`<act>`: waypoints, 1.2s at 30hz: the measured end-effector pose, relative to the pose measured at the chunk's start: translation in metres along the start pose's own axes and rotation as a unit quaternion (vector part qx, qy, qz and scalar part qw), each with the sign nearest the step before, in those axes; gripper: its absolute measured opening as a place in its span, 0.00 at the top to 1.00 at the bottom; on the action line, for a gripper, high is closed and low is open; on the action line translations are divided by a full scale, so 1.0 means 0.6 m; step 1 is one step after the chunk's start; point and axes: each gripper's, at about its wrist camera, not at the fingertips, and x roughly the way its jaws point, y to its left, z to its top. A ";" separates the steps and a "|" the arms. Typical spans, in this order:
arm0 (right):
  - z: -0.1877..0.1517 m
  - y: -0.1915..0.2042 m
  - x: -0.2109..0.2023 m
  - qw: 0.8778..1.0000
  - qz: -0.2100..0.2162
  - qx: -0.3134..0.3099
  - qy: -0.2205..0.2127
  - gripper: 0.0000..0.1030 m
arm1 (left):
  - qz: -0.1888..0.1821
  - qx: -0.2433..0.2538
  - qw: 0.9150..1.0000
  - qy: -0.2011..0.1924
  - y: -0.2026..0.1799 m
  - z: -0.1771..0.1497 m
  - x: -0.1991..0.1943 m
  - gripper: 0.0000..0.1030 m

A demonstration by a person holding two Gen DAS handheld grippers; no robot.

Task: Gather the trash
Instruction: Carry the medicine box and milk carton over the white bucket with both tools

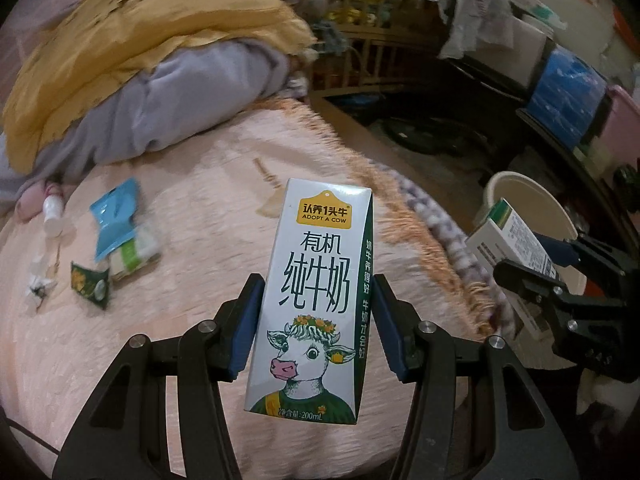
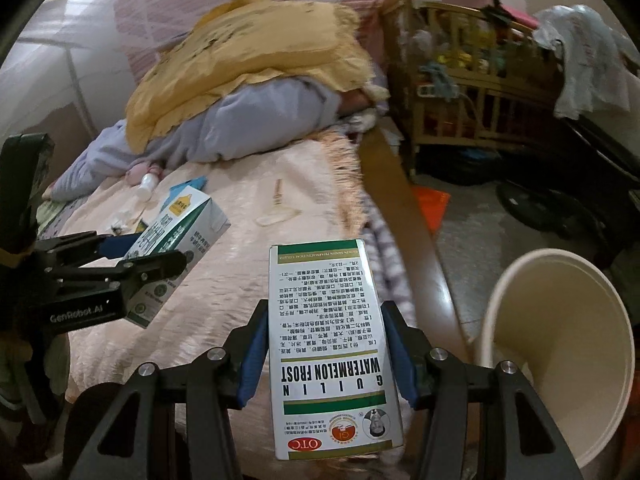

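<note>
Pink bedspread (image 1: 168, 344) covers the bed under both grippers. The left gripper (image 1: 316, 304) pinches a milk carton (image 1: 316, 300) between its blue pads (image 1: 248, 320), one pad pressed on each narrow side, so the carton stands upright above the bed with its cow print facing the camera. The right gripper (image 2: 324, 344) clamps a medicine box (image 2: 332, 348) the same way, its white printed face turned up and its green-edged end pointing away. Each gripper shows in the other's view: the box appears at the right edge of the left view, the carton at the left of the right view. A cream bin (image 2: 560, 360) stands on the floor just beside the bed, near the right gripper, its mouth tipped toward the camera. More litter lies on the bedspread farther back: a blue wrapper (image 1: 114, 216), a green packet (image 1: 90, 286), a small white bottle (image 1: 54, 214) and paper scraps (image 1: 40, 280). A yellow blanket (image 1: 140, 40) is heaped over grey bedding (image 1: 172, 100) at the head of the bed.
</note>
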 end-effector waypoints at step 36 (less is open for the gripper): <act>-0.107 -0.295 -0.092 0.984 -0.099 0.150 -0.011 0.49 | -0.101 0.103 0.989 0.028 -0.308 0.048 0.079 0.50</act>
